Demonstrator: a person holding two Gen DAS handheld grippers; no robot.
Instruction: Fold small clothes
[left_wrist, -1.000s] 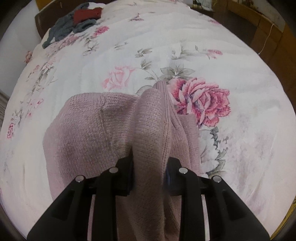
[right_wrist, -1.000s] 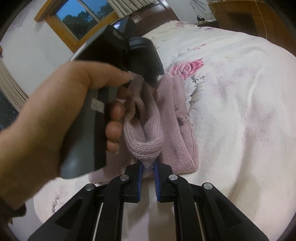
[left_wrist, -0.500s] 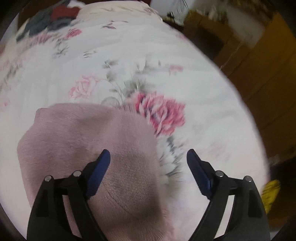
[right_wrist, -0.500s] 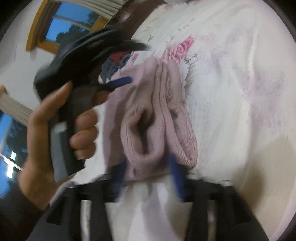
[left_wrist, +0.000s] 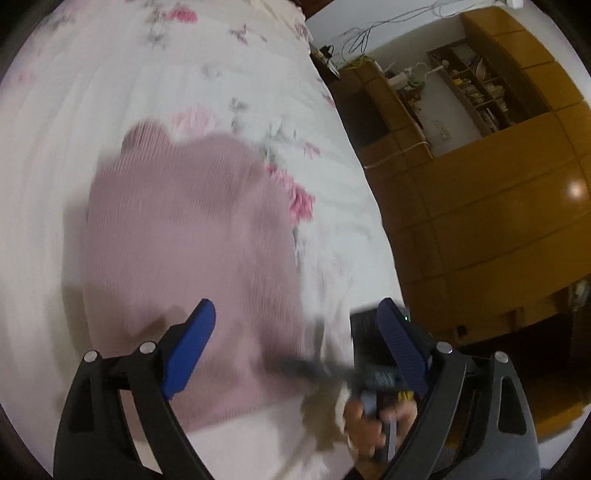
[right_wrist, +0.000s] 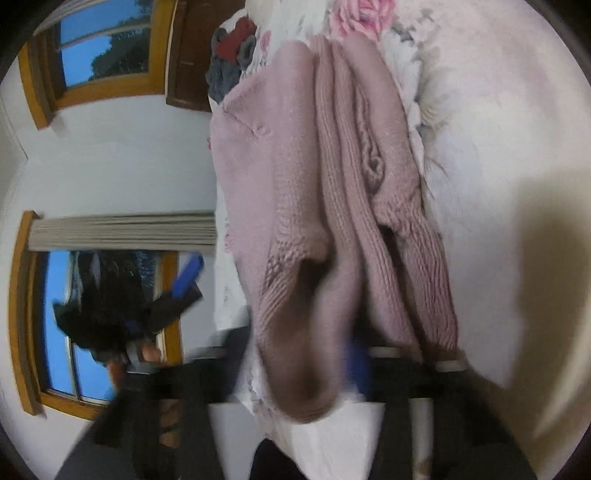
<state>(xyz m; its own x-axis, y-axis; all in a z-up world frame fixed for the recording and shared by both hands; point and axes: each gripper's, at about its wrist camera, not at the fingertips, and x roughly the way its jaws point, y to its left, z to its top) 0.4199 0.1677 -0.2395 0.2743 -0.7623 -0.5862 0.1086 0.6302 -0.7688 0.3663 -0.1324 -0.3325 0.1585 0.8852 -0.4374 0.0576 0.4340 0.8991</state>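
Left wrist: left gripper (left_wrist: 295, 343) spread above sweater (left_wrist: 192, 236).

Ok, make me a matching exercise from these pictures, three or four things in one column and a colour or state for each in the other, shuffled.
Column one:
1. knitted sweater
2. left gripper
3. bedspread
4. wooden cabinet

Column two:
A. white with pink roses
B. dusty pink, lying on the bed
C. orange-brown, beside the bed
D. open, blue pads wide apart

Pairs: 1-B, 2-D, 3-A, 4-C
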